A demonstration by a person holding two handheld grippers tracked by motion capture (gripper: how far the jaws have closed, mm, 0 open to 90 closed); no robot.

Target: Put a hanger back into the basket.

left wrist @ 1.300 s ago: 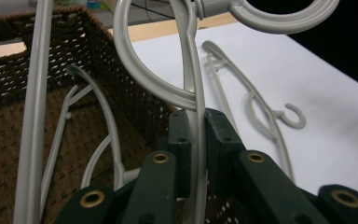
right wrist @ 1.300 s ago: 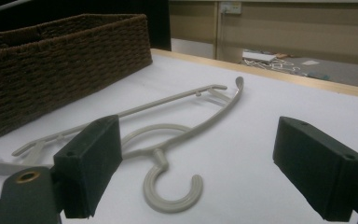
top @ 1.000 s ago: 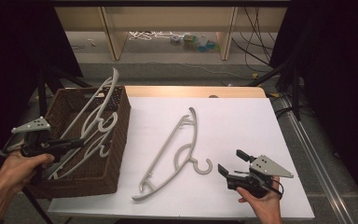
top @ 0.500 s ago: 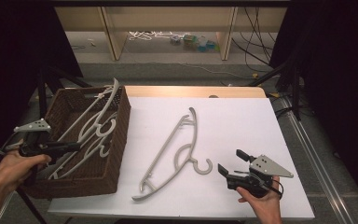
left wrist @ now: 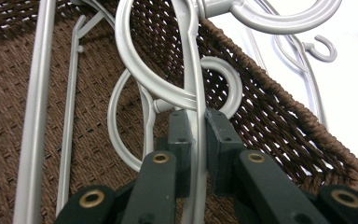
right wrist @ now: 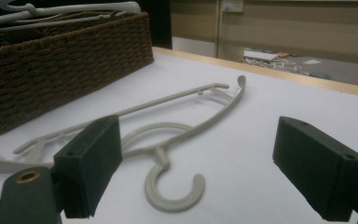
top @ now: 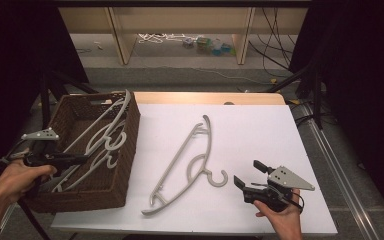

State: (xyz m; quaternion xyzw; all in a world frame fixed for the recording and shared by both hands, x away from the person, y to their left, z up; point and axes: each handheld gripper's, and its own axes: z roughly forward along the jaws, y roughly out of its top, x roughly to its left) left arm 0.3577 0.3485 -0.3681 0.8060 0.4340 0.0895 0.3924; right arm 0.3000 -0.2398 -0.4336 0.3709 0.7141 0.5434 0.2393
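Basket (top: pixel 125 165) crowded with hangers (top: pixel 100 135); table (top: pixel 260 130) right side seemingly open.

A wicker basket (top: pixel 122 150) sits on the left part of the table (top: pixel 260 125), with several hangers (top: pixel 100 135) lying in it, some leaning over its far right corner. The left gripper (top: pixel 82 159) reaches in from the basket's left side, among those hangers. To the right of the basket, a single hanger (top: pixel 187 162) lies flat on the table, running diagonally from near left to far right, its hook pointing right. Further right, near the table's front edge, is the right gripper (top: pixel 247 172), just beside that hook.
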